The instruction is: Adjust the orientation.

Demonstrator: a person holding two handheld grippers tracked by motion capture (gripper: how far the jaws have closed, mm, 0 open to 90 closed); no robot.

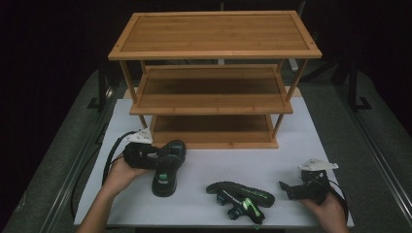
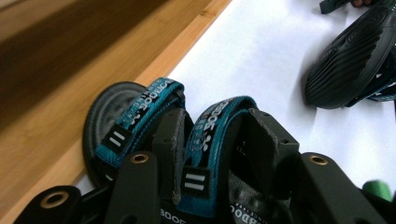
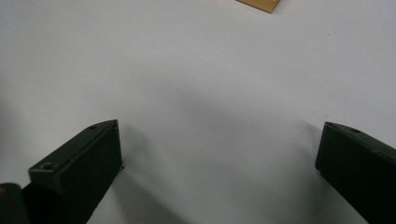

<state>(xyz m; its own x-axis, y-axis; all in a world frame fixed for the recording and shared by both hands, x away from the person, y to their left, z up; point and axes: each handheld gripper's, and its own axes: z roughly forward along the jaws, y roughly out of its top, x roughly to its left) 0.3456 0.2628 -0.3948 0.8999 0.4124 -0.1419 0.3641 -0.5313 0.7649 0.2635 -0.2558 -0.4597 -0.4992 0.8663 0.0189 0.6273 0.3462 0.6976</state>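
Observation:
A black sandal with teal straps [image 1: 167,170] stands sole-down on the white table top [image 1: 204,165], just in front of the wooden shelf rack [image 1: 214,104]. My left gripper [image 1: 163,158] reaches into it from the left. In the left gripper view its jaws [image 2: 215,135] straddle one teal strap [image 2: 205,140]; a dark gap shows beside the right jaw, so it stands open. The second sandal [image 1: 240,196] lies tipped with its ribbed sole up, near the front edge. My right gripper [image 1: 286,188] rests to its right, jaws wide open [image 3: 219,126] over bare table.
The three-tier rack's bottom board [image 2: 70,79] runs close along the left sandal. The second sandal's sole [image 2: 350,60] lies farther off on the white table [image 3: 210,56]. A rack corner [image 3: 261,3] shows far ahead of my right gripper. Dark floor surrounds the table.

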